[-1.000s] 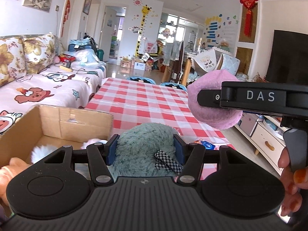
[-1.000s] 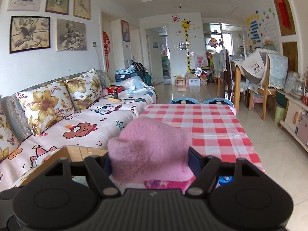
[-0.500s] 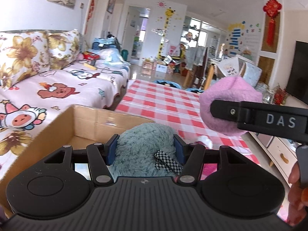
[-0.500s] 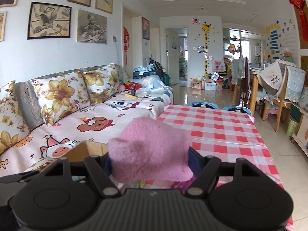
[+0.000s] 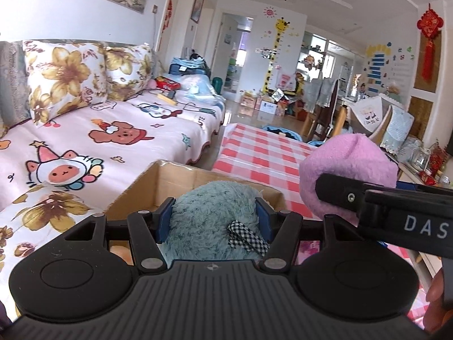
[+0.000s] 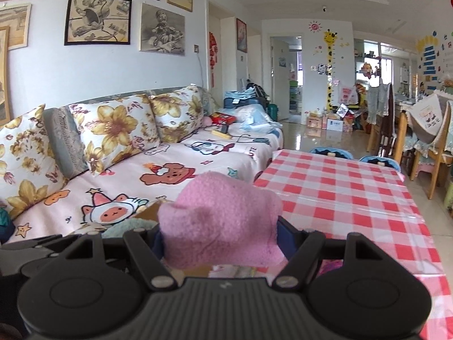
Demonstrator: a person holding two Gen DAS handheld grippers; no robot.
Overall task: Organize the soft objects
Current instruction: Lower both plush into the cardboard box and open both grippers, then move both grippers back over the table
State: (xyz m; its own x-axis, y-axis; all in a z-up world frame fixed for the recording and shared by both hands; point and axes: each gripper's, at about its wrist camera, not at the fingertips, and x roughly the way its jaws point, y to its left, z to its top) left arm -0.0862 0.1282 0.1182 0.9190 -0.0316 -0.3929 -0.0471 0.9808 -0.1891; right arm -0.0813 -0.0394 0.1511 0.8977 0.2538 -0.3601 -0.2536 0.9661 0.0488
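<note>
Now both my grippers have swung left toward the cardboard box [image 5: 198, 175], so the drop looks close. My left fingers [image 5: 214, 218] clamp the teal plush [image 5: 209, 212] just above the box; my right fingers [image 6: 221, 240] clamp the pink plush [image 6: 220, 221] beside it. Only the left view shows the box interior; the right shows more desk [image 6: 339, 187].

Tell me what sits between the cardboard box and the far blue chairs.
In the left wrist view, only the red-checked tablecloth stretches from the cardboard box to the blue chairs; nothing shows on that part of the cloth.
</note>
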